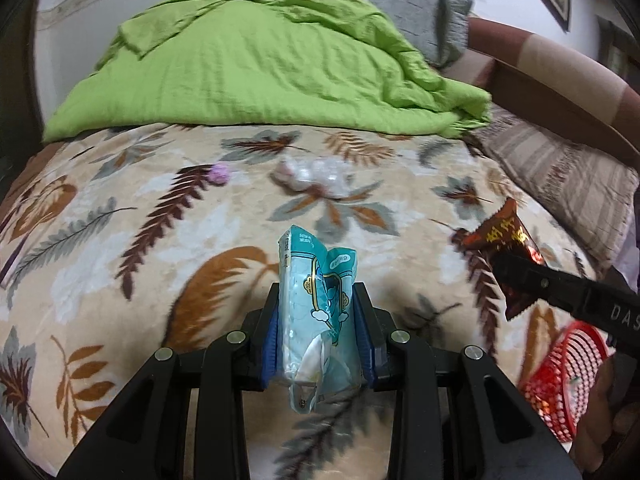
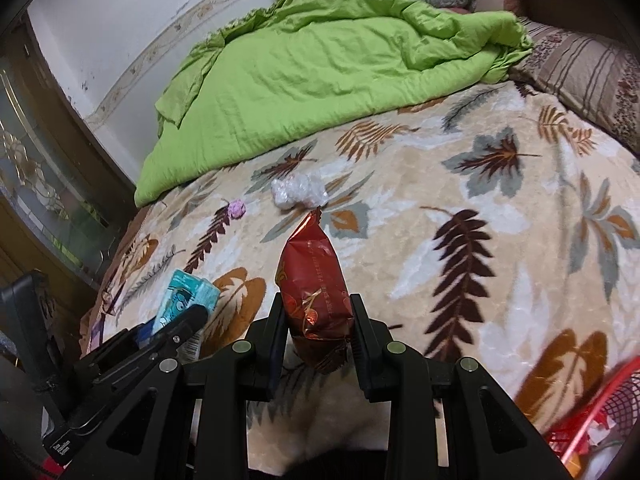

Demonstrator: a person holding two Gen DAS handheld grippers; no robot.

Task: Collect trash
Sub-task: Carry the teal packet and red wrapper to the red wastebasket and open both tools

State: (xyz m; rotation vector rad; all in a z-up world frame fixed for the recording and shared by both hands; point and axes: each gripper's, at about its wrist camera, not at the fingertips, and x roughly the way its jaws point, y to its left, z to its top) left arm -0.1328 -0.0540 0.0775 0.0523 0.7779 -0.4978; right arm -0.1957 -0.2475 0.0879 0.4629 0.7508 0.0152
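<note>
My left gripper is shut on a light-blue tissue packet, held upright above the leaf-patterned blanket. My right gripper is shut on a red-brown snack wrapper; the left wrist view shows that same wrapper at the right. The blue packet in the other gripper appears at the lower left of the right wrist view. On the blanket farther off lie a crumpled clear plastic wrap and a small purple ball of paper.
A red mesh basket sits at the lower right beside the bed. A rumpled green quilt covers the far half of the bed, with a grey pillow and a striped pillow at the right. A dark wooden cabinet stands on the left.
</note>
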